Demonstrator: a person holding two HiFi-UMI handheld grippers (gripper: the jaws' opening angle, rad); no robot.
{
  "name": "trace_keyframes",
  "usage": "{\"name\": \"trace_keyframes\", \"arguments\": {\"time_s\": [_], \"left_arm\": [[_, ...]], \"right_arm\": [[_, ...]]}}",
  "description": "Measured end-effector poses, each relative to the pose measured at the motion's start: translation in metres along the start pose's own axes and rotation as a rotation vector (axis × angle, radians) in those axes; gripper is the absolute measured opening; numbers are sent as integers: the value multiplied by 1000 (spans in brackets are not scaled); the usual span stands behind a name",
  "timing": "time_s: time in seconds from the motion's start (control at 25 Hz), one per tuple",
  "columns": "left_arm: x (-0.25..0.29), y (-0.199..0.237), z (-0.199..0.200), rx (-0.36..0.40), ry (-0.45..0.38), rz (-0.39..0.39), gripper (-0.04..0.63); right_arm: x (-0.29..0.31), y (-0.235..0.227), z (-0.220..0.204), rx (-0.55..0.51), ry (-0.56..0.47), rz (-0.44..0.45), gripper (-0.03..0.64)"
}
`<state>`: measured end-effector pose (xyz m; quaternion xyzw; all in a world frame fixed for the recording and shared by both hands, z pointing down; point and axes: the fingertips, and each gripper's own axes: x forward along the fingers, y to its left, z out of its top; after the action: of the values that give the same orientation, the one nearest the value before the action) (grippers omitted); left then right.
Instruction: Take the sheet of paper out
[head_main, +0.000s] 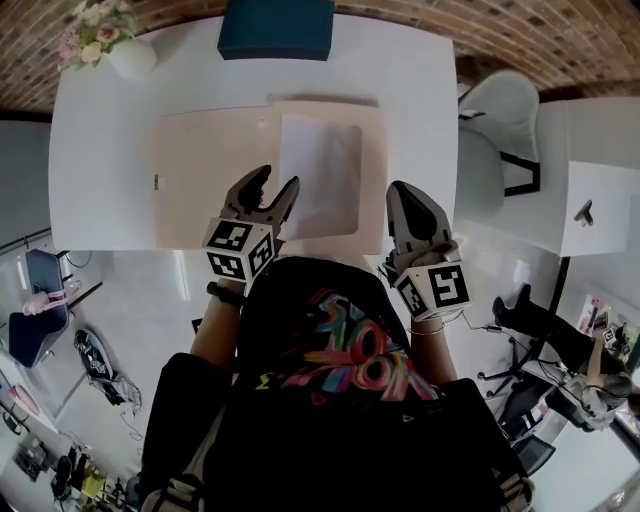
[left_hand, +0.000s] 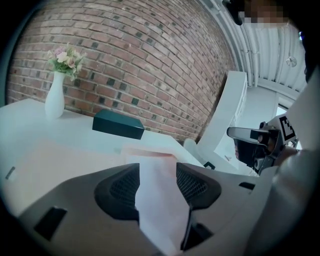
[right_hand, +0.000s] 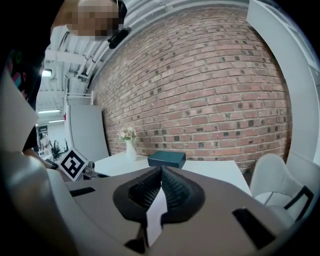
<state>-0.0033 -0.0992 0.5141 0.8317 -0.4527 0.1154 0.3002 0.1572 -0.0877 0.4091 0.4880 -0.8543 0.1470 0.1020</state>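
White paper sheet (head_main: 320, 175) lies on pink folder (head_main: 210, 180).

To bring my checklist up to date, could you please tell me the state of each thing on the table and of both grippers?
Folder: open, flat on the table.
Sheet: flat on the folder's right half.
Left gripper: open, above the sheet.
Right gripper: shut.
Vase: upright, holding flowers.
Box: looks closed.

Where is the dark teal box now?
In the head view, the dark teal box sits at the table's far edge, right of the flower vase and beyond the pink folder.
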Motion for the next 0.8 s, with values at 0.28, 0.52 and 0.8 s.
{"name": "trace_keyframes", "arguments": {"time_s": [0.28,0.52,0.8], "left_arm": [[17,17,-29,-60,67,6,221],[33,33,-49,-112,123,11,221],[43,38,-64,-182,165,-2,224]], "right_arm": [[1,1,-14,18,25,-3,18],[4,0,-21,32,37,-8,18],[2,-3,-24,52,35,-30,18]]}}
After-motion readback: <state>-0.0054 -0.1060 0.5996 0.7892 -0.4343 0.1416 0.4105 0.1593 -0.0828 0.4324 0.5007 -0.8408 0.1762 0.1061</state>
